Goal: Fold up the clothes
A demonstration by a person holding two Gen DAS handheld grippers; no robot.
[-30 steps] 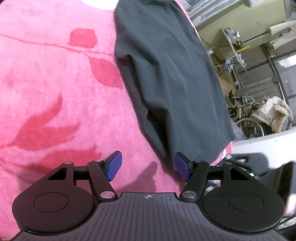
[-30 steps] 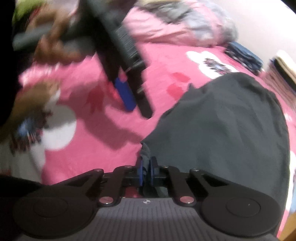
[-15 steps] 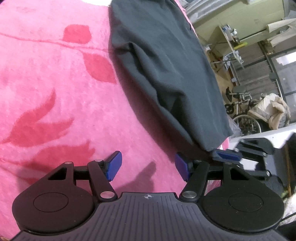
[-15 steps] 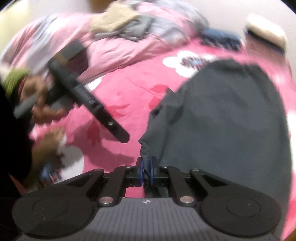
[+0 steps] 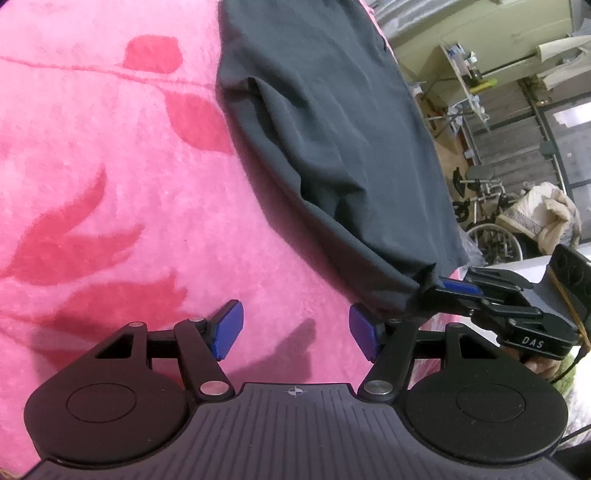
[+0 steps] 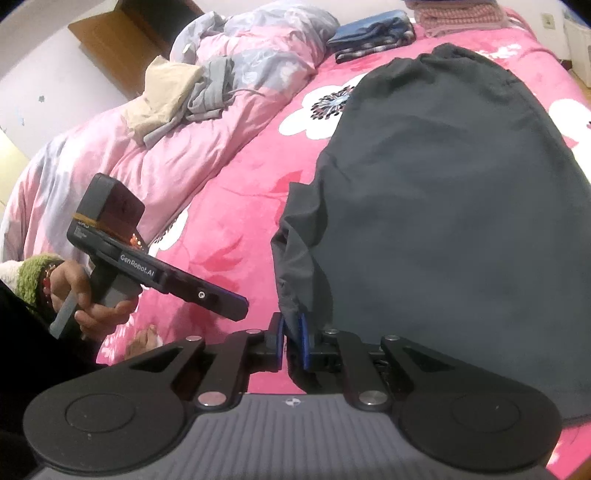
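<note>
A dark grey garment [image 5: 332, 129] lies spread on the pink flowered blanket [image 5: 110, 166], with one side folded over into a long roll. My right gripper [image 6: 291, 332] is shut on the garment's [image 6: 443, 203] near corner, and the cloth bunches between its blue pads. In the left wrist view the right gripper [image 5: 443, 286] comes in from the right, pinching that corner. My left gripper [image 5: 291, 325] stands open over bare blanket just left of the corner, nothing between its fingers. In the right wrist view the left gripper [image 6: 236, 308] is held by a hand [image 6: 81, 295].
A crumpled pink quilt [image 6: 258, 66] with beige and grey clothes [image 6: 177, 92] on it lies at the back left. Folded blue clothes [image 6: 369, 29] sit at the far end. The bed's edge is on the right, with shelves and a wheeled frame [image 5: 491, 236] beyond.
The right gripper has drawn the garment's corner along the bed and now shows beside the left gripper. The right view has rolled level. The left gripper has stayed open and in place.
</note>
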